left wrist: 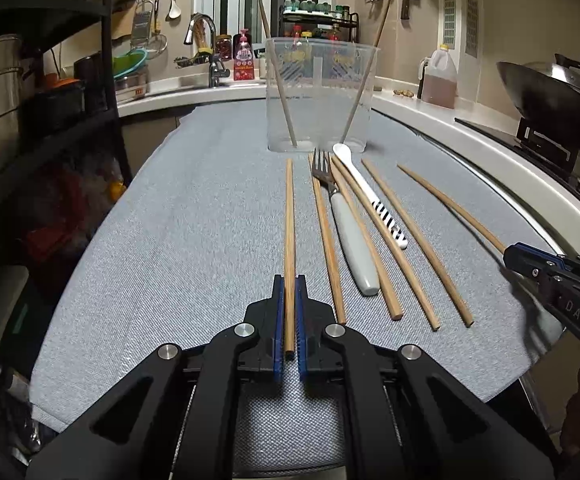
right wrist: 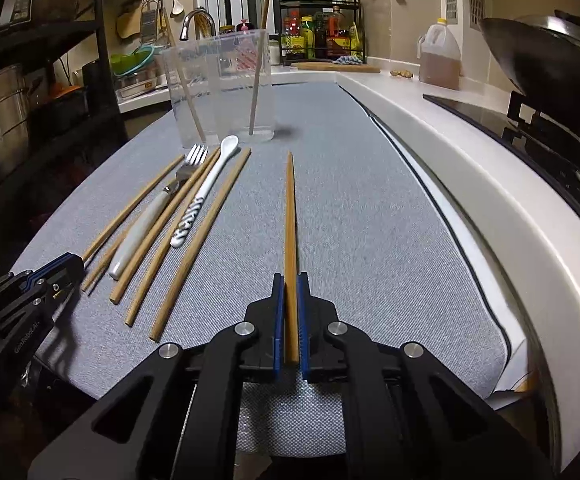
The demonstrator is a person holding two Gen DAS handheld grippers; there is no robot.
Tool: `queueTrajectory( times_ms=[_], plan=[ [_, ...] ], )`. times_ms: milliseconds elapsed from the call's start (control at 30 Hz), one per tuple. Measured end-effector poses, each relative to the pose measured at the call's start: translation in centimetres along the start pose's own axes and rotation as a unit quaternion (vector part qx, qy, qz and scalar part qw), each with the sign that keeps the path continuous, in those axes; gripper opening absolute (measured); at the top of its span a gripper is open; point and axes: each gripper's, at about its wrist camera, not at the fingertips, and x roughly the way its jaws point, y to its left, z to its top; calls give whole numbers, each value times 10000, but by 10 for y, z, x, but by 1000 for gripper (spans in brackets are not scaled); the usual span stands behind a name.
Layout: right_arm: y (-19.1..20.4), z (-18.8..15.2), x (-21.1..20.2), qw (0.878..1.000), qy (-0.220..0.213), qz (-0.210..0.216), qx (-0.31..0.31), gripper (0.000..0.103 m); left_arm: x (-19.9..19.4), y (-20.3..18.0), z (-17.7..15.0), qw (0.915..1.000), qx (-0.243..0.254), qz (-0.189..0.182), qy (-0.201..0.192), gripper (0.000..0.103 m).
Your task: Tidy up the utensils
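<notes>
My left gripper [left wrist: 289, 280] is shut on the near end of a wooden chopstick [left wrist: 289, 220] lying on the grey mat [left wrist: 190, 240]. To its right lie several more chopsticks, a fork [left wrist: 321, 164] with a pale handle and a white spoon [left wrist: 369, 196] with a striped handle. Behind them stands a clear plastic container [left wrist: 321, 92] holding two chopsticks. My right gripper [right wrist: 290, 278] is shut on the rightmost chopstick [right wrist: 290, 208], which points at the container [right wrist: 218, 88]. Each gripper shows in the other's view: the right one [left wrist: 507, 256], the left one [right wrist: 77, 260].
A white counter edge [right wrist: 469, 184] runs along the mat's right side, with a wok [right wrist: 537, 64] on a stove and an oil jug [right wrist: 439, 56] beyond it. A sink faucet [left wrist: 206, 40] is at the back. A dark shelf rack [left wrist: 30, 120] with pots stands left.
</notes>
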Motion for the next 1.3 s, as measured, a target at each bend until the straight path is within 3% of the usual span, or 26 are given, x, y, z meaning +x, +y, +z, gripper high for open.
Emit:
queueTrajectory(
  times_ms=[600,933,1300],
  plan=[
    [5,57,-60,9975,-656,61,-238,6,-52,5,42,9957,-12,-77,-925,5],
    [15,94,-78,9955,-811,270,-399,6,-67,11,82,9943,-35,-174,-1050,5],
    [25,140,-79,9960,-652,387,-466,6,-72,20,137,9949,-61,-286,-970,5]
  ],
)
